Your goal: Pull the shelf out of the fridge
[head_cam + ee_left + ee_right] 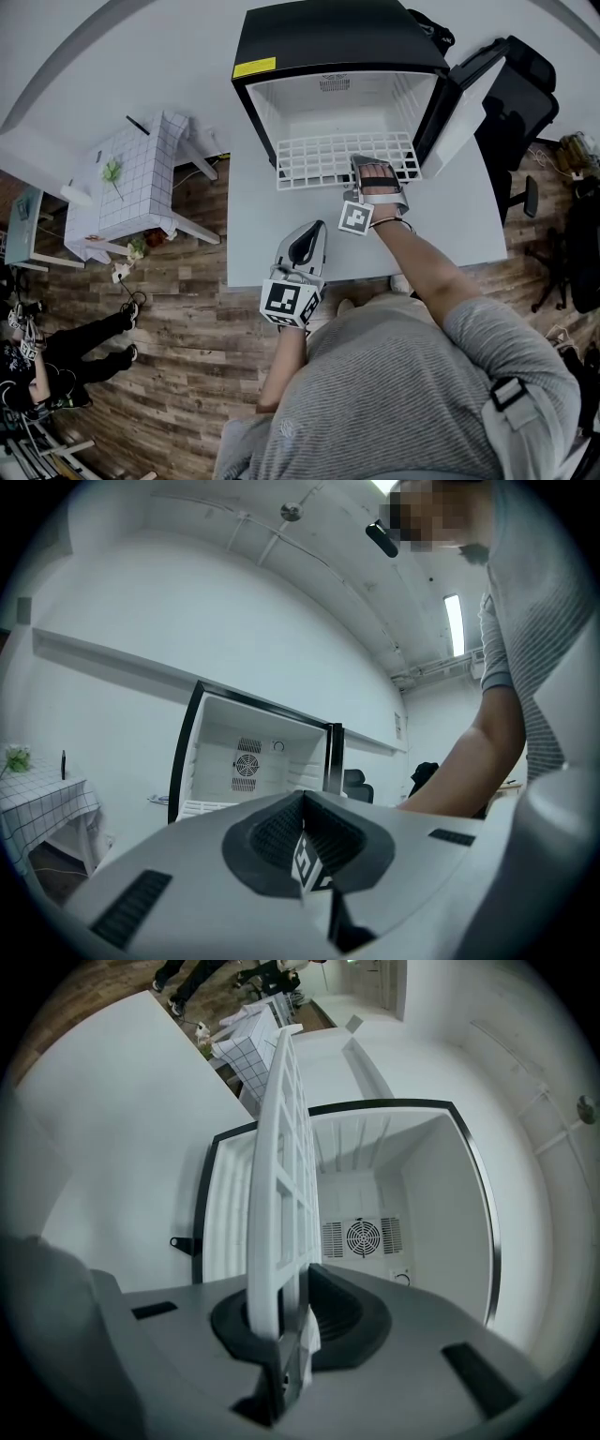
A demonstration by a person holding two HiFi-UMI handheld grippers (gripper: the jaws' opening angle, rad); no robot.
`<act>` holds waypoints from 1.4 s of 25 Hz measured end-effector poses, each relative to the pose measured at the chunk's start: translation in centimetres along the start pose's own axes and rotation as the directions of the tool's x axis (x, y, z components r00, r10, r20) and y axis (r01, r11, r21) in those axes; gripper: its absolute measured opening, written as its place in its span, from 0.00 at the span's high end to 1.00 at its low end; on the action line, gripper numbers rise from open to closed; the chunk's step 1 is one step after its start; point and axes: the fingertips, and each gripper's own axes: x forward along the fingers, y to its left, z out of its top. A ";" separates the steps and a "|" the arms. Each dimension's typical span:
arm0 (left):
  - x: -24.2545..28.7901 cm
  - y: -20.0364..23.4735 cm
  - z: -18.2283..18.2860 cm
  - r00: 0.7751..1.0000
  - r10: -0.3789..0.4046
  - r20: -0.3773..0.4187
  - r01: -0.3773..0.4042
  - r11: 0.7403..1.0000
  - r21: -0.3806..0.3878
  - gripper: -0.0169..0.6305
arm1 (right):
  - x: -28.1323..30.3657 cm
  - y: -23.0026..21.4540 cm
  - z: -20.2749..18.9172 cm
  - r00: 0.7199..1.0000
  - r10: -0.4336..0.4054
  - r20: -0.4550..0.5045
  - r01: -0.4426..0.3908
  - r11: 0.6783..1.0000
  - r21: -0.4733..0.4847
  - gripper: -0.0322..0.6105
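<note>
A small black fridge (337, 56) with a white inside stands open on a white table (262, 225). Its white grid shelf (328, 159) sticks halfway out of the front. My right gripper (375, 176) is shut on the shelf's front edge near its right end. In the right gripper view the shelf (281, 1194) runs edge-on between the pads, towards the fan grille at the back. My left gripper (302, 246) rests shut over the table, nearer me, with nothing in it. The left gripper view looks past the closed jaws at the fridge (253, 761).
The fridge door (464, 103) hangs open to the right, next to a black office chair (525, 84). A small table with a checked cloth (141, 178) stands left of the white table. A person's legs (84, 342) show on the wooden floor at far left.
</note>
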 end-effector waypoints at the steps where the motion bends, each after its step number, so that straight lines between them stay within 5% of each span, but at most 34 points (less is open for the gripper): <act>1: 0.0 0.0 0.0 1.000 -0.003 0.000 0.003 1.000 0.001 0.95 | -0.1 0.0 0.0 1.000 0.001 0.001 -0.001 1.000 0.003 0.89; 14: 0.0 -0.6 -0.7 1.000 -0.019 -0.006 0.019 1.000 0.001 0.95 | -3.4 3.3 -1.7 0.999 0.038 -0.016 -0.038 0.999 0.002 0.90; 21: 0.2 -0.7 -0.4 1.000 -0.029 -0.007 0.029 1.000 0.010 0.95 | -5.5 1.3 -2.7 0.996 0.062 0.067 -0.078 0.963 0.259 0.90; 25: 0.4 -0.9 0.0 0.999 -0.034 -0.002 0.034 0.999 0.019 0.95 | -7.2 -1.7 -3.5 0.989 0.077 0.128 -0.133 0.843 0.521 0.90; 29: 0.9 -1.7 0.5 0.999 -0.054 -0.004 0.054 0.998 0.041 0.95 | -9.9 -6.4 -3.3 0.965 0.034 0.259 -0.219 0.645 0.732 0.90; 35: 1.8 -2.6 1.2 0.997 -0.078 0.003 0.078 0.995 0.056 0.95 | -13.7 -12.5 -3.5 0.897 -0.098 0.431 -0.368 0.376 0.850 0.89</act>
